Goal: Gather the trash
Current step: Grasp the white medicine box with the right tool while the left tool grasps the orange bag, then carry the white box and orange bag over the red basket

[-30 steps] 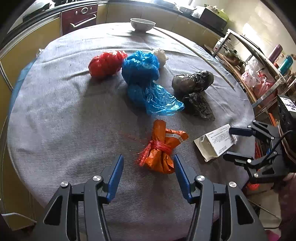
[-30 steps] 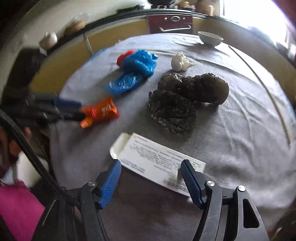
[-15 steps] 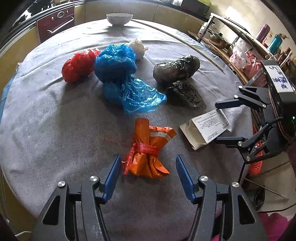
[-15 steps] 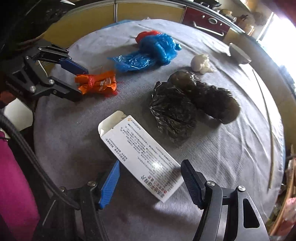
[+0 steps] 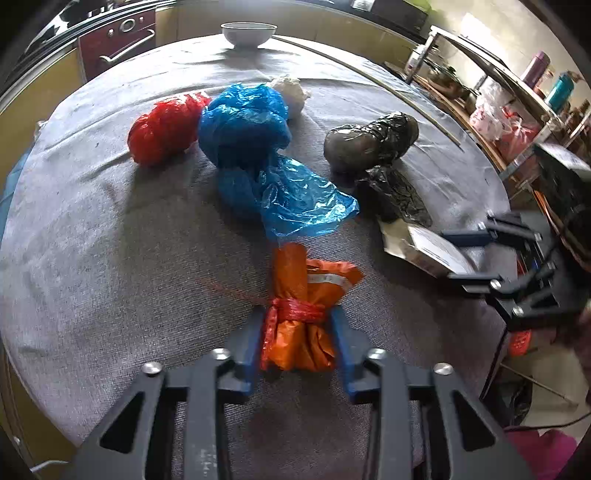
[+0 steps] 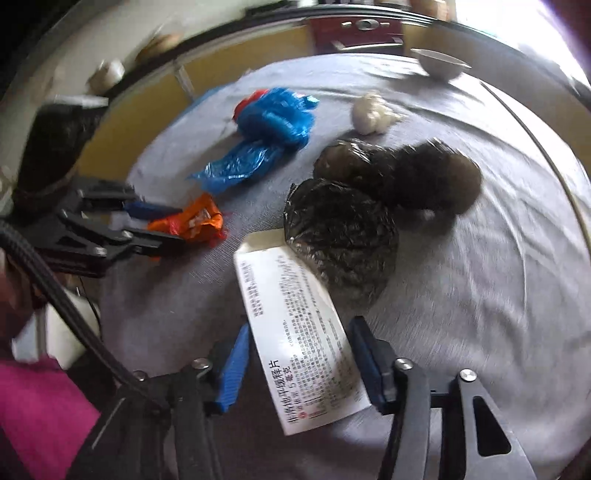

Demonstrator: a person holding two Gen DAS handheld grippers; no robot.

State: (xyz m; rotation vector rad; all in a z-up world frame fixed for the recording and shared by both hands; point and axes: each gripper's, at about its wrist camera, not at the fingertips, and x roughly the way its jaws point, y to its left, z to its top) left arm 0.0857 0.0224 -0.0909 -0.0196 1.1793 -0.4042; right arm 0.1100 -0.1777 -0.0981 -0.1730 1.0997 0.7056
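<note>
Left gripper (image 5: 297, 334) fingers clamped on orange bundle (image 5: 304, 306), right gripper (image 6: 299, 363) fingers closing around white box (image 6: 299, 332)

A round grey-clothed table (image 5: 92, 240) carries bagged trash — orange bundle (image 5: 299, 314), white box (image 6: 299, 332), bowl (image 5: 248, 34).

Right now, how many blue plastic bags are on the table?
2, touching: a bunched blue bag beside the red bag, and a flatter blue bag in front of it. Others may be hidden.

1. round table (image 5: 92, 229) under a grey cloth.
2. yellow cabinets (image 5: 44, 96) and a dark red oven (image 5: 118, 40) behind it.
3. metal shelf rack (image 5: 517, 96) at right.
4. bright window light (image 6: 554, 33).
</note>
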